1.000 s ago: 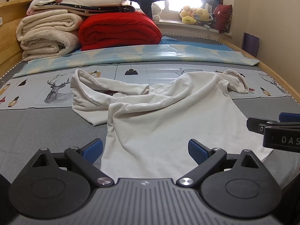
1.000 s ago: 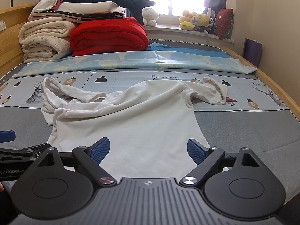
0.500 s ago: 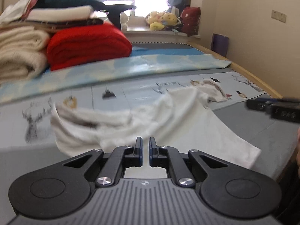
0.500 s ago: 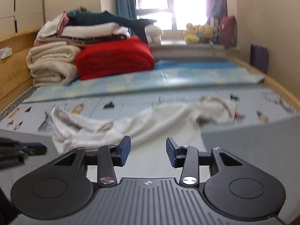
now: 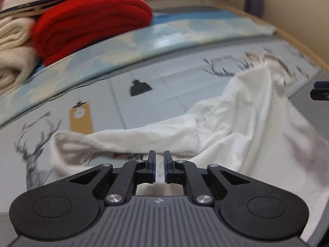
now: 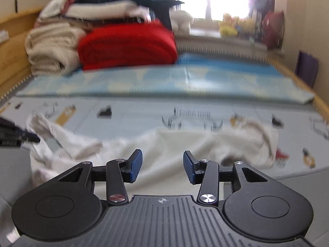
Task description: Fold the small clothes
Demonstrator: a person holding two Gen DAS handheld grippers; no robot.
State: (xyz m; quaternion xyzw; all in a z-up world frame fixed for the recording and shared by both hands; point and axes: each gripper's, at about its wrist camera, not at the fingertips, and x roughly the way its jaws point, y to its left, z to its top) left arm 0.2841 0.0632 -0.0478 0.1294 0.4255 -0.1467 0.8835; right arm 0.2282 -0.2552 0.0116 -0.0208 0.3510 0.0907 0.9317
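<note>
Left wrist view: the left gripper (image 5: 160,167) is nearly clenched after opening a touch, nothing visibly pinched. The right gripper (image 6: 162,166) stands half-released, empty. The white garment (image 5: 242,127) — soft, crumpled knit — sprawls from 9 to 2 o'clock on the printed mat (image 5: 148,82); no fold made yet.

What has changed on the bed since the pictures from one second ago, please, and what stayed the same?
Both grippers moved forward over the white shirt. The left gripper closed its jaws to a narrow gap, then eased slightly, white cloth showing in it; a pinch is unconfirmed. The right gripper closed its jaws about halfway, pads apart. The red blanket stayed put.
</note>
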